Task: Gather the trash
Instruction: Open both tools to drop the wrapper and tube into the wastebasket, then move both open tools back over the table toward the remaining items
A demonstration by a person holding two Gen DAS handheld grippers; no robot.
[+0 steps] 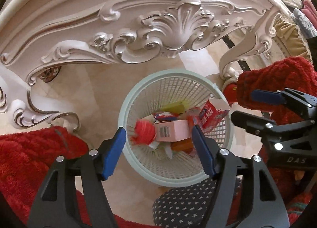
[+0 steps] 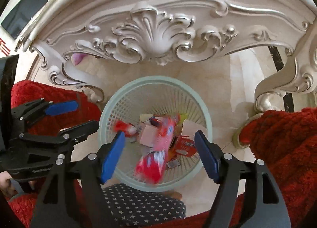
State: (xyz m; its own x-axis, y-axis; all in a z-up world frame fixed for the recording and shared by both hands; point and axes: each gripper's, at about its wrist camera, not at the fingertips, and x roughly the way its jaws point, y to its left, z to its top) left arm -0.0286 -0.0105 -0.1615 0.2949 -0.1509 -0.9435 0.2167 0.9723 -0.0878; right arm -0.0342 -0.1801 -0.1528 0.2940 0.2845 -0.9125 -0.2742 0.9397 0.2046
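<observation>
A pale green mesh wastebasket [image 1: 225, 144] stands on the floor below both grippers and also shows in the right wrist view [image 2: 111, 107]. It holds trash: a pink box [image 1: 172, 132], a red crumpled wrapper [image 1: 143, 130] and a red and white carton [image 1: 210, 117]. My left gripper [image 1: 158, 148] is open and empty above the basket. My right gripper [image 2: 159, 152] is open above the basket. A blurred red and pink wrapper [image 2: 156, 152] is in the air between its fingers, over the basket. The right gripper also shows in the left wrist view [image 1: 255, 105], and the left gripper in the right wrist view [image 2: 79, 115].
An ornate white carved table [image 1: 158, 29] with curved legs rises right behind the basket. Red fluffy sleeves [image 1: 29, 158] flank both sides. A dark star-patterned slipper [image 1: 188, 204] is just in front of the basket. The floor is beige marble tile [image 1: 103, 81].
</observation>
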